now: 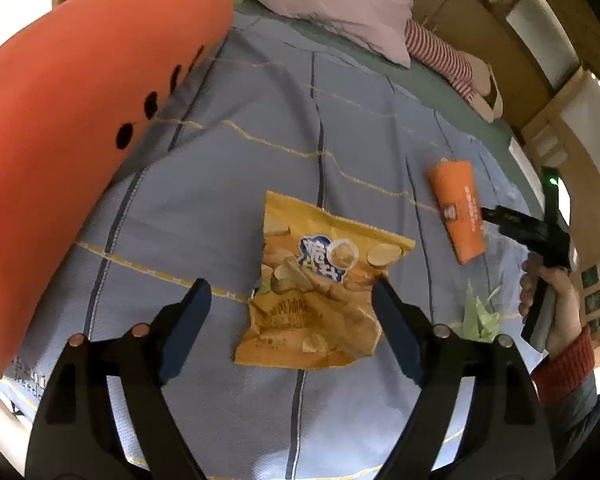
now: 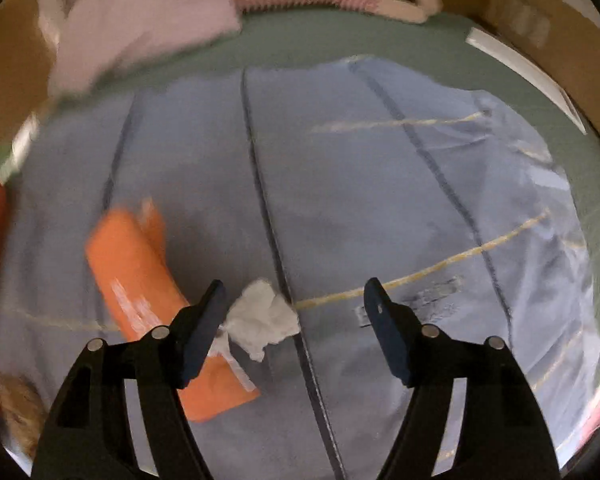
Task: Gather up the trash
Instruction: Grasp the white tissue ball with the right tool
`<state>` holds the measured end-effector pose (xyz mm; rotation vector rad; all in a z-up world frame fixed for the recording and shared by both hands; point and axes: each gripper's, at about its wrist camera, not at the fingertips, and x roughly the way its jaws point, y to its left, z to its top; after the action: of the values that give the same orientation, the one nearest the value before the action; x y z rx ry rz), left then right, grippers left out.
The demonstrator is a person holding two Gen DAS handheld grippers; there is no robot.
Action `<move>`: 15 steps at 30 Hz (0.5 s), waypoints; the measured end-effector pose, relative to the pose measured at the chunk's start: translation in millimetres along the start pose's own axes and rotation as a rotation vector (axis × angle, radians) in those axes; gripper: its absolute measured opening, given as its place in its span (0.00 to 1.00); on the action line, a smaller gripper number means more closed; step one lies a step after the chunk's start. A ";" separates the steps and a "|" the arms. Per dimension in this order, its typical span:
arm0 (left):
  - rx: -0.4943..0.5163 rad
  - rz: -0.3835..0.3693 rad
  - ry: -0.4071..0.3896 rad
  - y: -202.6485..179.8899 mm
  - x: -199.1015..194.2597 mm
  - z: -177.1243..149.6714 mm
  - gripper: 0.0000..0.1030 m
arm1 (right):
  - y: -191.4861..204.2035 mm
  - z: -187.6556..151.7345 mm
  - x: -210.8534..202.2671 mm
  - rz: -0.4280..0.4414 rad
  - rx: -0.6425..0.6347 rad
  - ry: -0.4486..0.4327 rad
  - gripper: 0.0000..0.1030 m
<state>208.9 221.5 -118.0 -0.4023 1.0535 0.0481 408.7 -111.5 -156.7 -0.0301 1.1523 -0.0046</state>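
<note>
barely started: left gripper (image 1: 288, 292) spread wide over the chip bag (image 1: 316, 284) mid-bed (image 1: 220, 184), right gripper (image 2: 294, 294) spread too, nothing pinched, tissue (image 2: 260, 318) and orange wrapper (image 2: 140, 272) lying toward the bed's right edge, all uncollected

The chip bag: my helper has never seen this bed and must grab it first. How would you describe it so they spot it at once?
Start at the blue striped bedspread and look beside the big orange cushion. The chip bag lies flat and crumpled between the open left gripper fingers. Unlike the plain orange packet nearby, it is yellow, printed with potato chips and a blue-and-white logo.
</note>
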 end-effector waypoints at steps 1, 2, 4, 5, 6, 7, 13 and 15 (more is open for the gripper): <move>0.003 -0.002 0.003 -0.8 0.9 -1.1 0.80 | 12.8 -5.2 1.8 0.030 -0.054 0.018 0.69; 0.003 -0.003 0.002 -1.2 1.0 -1.0 0.81 | 24.7 -9.9 2.2 0.040 -0.107 0.025 0.69; 0.003 -0.005 -0.005 -1.5 0.4 -0.2 0.82 | 38.2 -15.1 7.2 -0.008 -0.169 0.031 0.68; 0.003 -0.006 -0.008 -2.1 0.0 0.2 0.82 | 40.5 -16.0 10.3 -0.025 -0.182 0.041 0.65; 0.002 -0.007 -0.011 -1.9 -0.3 0.4 0.82 | 38.4 -15.8 12.0 -0.037 -0.170 0.043 0.63; 0.001 -0.007 -0.014 -1.2 -0.3 0.5 0.83 | 35.0 -17.4 11.7 -0.039 -0.159 0.042 0.58; 0.059 0.018 -0.018 -7.9 4.8 1.8 0.91 | 10.7 -30.0 15.4 0.015 -0.075 0.068 0.37; 0.102 0.030 0.000 -15.3 13.2 2.0 0.92 | 9.3 -31.7 7.1 0.022 -0.071 0.059 0.18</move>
<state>220.6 206.0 -123.8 -0.2946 1.0569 0.0209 382.5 -103.0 -176.3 -0.0810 1.2116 0.0556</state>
